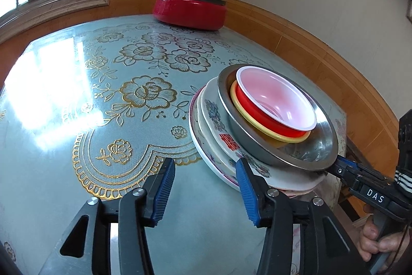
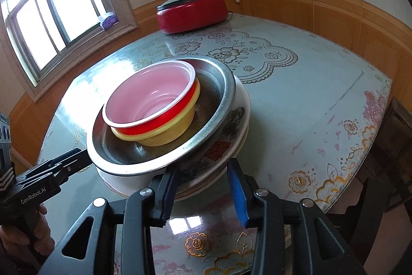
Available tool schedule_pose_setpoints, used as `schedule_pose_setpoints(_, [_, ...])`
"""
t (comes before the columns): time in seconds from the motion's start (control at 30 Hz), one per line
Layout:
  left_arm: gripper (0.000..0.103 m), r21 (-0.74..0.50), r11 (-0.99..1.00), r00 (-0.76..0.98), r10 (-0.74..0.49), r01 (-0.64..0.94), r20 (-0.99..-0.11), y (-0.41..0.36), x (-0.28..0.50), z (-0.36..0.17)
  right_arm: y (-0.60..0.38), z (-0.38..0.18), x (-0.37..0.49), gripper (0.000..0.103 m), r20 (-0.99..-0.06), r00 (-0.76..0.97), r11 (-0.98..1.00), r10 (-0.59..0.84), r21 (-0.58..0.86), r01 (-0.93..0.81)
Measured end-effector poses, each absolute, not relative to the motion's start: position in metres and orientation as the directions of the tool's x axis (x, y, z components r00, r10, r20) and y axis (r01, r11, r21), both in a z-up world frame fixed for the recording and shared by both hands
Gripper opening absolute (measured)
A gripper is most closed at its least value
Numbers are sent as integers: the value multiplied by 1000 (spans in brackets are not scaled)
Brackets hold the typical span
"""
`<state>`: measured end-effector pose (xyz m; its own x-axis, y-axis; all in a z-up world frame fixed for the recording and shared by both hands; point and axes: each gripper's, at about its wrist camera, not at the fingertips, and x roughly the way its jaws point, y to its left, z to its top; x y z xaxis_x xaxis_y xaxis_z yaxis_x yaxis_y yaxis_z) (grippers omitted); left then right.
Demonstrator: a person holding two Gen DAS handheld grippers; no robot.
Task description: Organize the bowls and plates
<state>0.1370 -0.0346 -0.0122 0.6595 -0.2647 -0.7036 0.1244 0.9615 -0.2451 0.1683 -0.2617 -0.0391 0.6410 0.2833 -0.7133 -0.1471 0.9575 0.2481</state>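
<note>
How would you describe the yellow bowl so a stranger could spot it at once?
On the glass-topped table, find the stack of plates with a steel bowl on top. Inside that sit two nested plastic bowls; the yellow bowl is the lower one, under the red bowl with a white rim.

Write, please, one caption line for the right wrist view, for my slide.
Open right gripper at the near edge of stacked plates carrying a steel bowl with nested red bowl and yellow bowl.

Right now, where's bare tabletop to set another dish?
Free: the wide stretch between the stack and the red lidded pot, toward the window. Also right of the stack. Crowded: the near edge, where both claws flank the plates.
</note>
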Motion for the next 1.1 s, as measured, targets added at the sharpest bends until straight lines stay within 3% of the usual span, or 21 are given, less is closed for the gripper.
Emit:
schedule_pose_setpoints(0.57, [62,-207,972,651,-226,107,-724,-44,115,-12,-249,-34,151,42,-707,642,955,296,233,-184])
schedule_pose_setpoints(1.1, [69,-97,995,690,-56,-20,-722,-50,88,-3,-263,-16,124,43,-654,682,945,327,246,-216])
